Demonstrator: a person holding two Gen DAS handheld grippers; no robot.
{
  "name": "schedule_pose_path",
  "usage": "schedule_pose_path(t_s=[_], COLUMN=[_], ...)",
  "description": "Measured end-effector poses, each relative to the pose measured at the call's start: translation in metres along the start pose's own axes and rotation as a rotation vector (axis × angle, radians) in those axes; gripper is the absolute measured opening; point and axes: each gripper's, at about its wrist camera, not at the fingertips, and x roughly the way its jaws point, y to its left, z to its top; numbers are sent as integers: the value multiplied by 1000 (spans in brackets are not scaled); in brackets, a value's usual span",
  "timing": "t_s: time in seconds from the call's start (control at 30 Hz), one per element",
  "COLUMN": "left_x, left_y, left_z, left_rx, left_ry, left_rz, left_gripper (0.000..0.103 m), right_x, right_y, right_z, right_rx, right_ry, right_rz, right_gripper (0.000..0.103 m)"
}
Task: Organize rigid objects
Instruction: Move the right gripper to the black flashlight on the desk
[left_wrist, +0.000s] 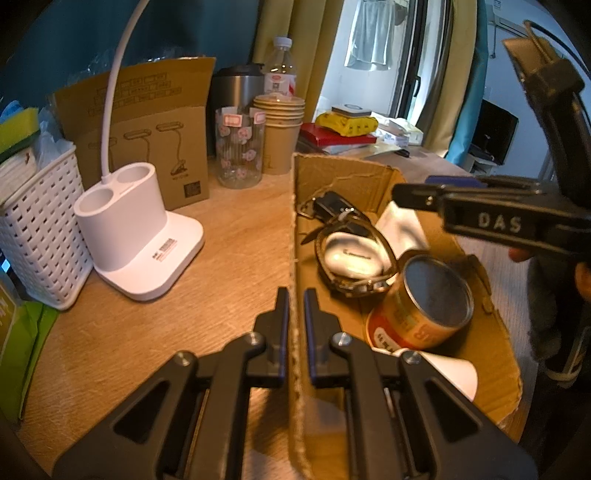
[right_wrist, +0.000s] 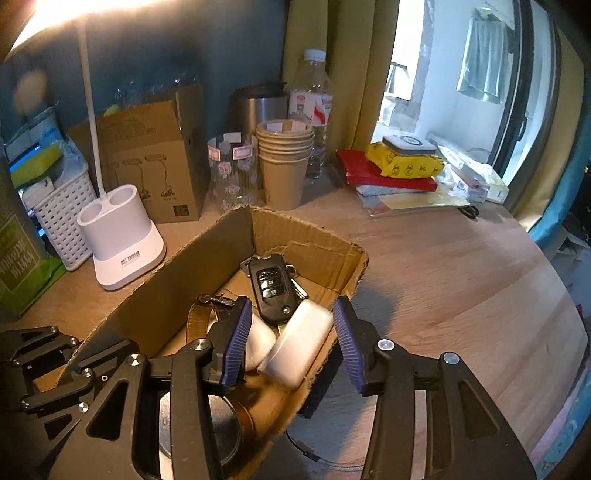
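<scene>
Left tongs (left_wrist: 295, 314) pinch the cardboard box (left_wrist: 373, 177) wall to steady it — right tongs (right_wrist: 291, 332) hang parted, empty, above the white case (right_wrist: 299, 343).

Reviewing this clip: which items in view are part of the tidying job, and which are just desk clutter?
In the job:
cardboard box, its wall pinched by the left gripper
car key
white case
watch
tin can
right gripper, open above the box

Lying about:
desk lamp
paper cups
water bottle
white basket
red book
</scene>
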Motion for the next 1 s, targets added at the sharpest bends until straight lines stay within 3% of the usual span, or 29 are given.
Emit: schedule_pose_path(t_s=[0.77,1.0], left_x=[-3,-3], left_y=[-1,0], left_z=[1,2], left_rx=[5,6], left_ry=[-5,-6], left_rz=[4,4], left_gripper=[9,9], right_x=[-45,-39], right_y=[-47,-65], right_z=[-2,-10], right_rx=[85,127], right_ry=[-67,-57], right_rz=[-44,1], right_gripper=[49,50])
